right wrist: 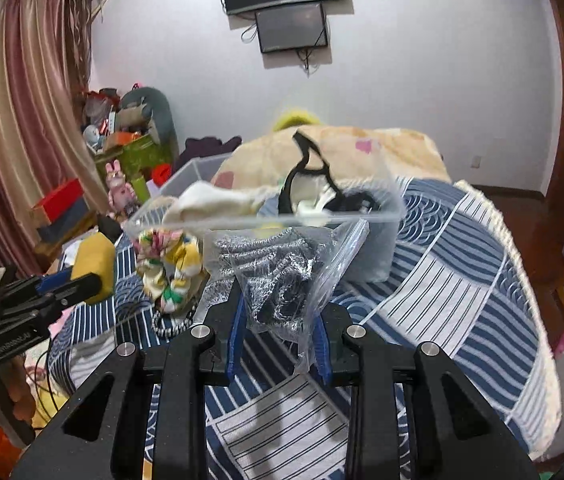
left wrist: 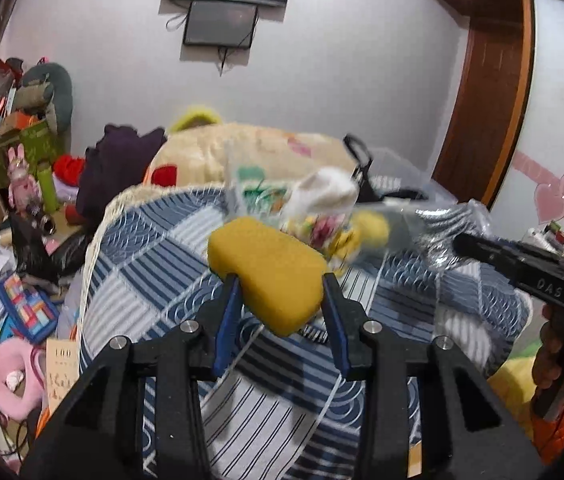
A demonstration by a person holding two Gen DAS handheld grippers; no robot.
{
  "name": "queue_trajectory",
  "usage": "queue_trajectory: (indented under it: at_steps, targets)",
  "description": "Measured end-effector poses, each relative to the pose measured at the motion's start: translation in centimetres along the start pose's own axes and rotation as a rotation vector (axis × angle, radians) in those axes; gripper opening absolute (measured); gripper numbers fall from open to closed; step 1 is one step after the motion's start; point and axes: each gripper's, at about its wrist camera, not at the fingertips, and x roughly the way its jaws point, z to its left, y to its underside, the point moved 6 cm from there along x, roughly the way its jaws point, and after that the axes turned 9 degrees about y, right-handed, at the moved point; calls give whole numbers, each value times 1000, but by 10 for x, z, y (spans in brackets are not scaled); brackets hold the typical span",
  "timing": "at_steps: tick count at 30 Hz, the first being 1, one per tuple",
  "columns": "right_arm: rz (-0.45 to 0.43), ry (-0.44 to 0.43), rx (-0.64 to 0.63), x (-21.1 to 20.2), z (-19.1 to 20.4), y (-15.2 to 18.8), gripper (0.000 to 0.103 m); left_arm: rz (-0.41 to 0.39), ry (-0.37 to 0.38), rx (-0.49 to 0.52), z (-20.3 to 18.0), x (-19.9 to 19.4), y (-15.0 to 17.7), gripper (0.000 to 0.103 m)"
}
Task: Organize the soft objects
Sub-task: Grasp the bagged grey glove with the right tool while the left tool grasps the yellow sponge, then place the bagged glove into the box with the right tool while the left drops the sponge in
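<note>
Left gripper (left wrist: 282, 304) clamped on yellow sponge (left wrist: 269, 276), lifted off quilt (left wrist: 153, 264). Right gripper (right wrist: 279, 320) pinching zip bag (right wrist: 282, 276). Clear bin (right wrist: 378, 236) already holds cloths; floral sock (right wrist: 169, 264) left outside.

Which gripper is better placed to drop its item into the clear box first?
Probably the right gripper: its zip bag of metal scourers hangs just before the clear box. The left gripper, holding the yellow sponge, looks farther away.
</note>
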Motion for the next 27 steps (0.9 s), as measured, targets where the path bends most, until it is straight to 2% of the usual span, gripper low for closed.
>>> queue_trajectory:
  at_steps: [10,15,20,27]
  targets:
    - [-88,30,9,-5,-10,-43,27,-58,-7,35,-7,8,-45,40]
    - [-130,46,3,0,-6,-63,27,-48,-12,40,-1,23,-60,40]
    - [-102,39,2,24,4,-68,27,-12,2,40,3,41,-62,40]
    - [-24,27,-39,57,21,-56,27,43,-4,46,7,72,-56,40]
